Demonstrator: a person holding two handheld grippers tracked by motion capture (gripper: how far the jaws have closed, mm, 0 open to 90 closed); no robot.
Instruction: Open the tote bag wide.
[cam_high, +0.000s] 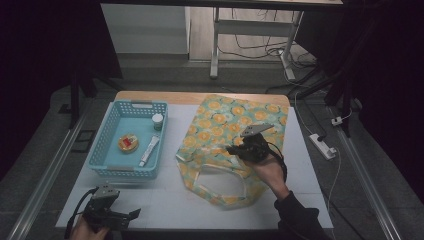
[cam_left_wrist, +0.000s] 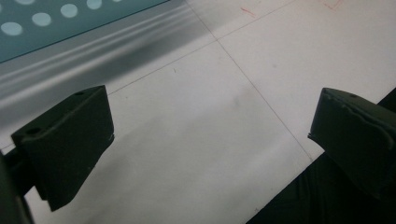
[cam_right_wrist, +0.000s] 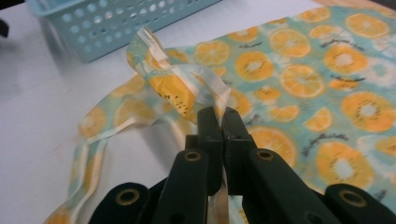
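Note:
A fabric bag (cam_high: 235, 125) printed with orange slices lies on the white table, its handles toward the near edge. My right gripper (cam_high: 233, 149) is shut on the bag's upper edge by a handle (cam_right_wrist: 187, 88) and holds that fabric lifted off the table. In the right gripper view the jaws (cam_right_wrist: 219, 116) pinch the pale trim of the bag (cam_right_wrist: 327, 84). My left gripper (cam_high: 131, 215) rests at the near left corner of the table, jaws wide apart with bare table between the fingers (cam_left_wrist: 70, 140).
A light blue basket (cam_high: 112, 162) stands left of the bag, holding a small white jar (cam_high: 157, 121), a tube (cam_high: 149, 150) and a round yellow-red item (cam_high: 128, 143). A power strip (cam_high: 322, 146) and cables lie on the floor to the right.

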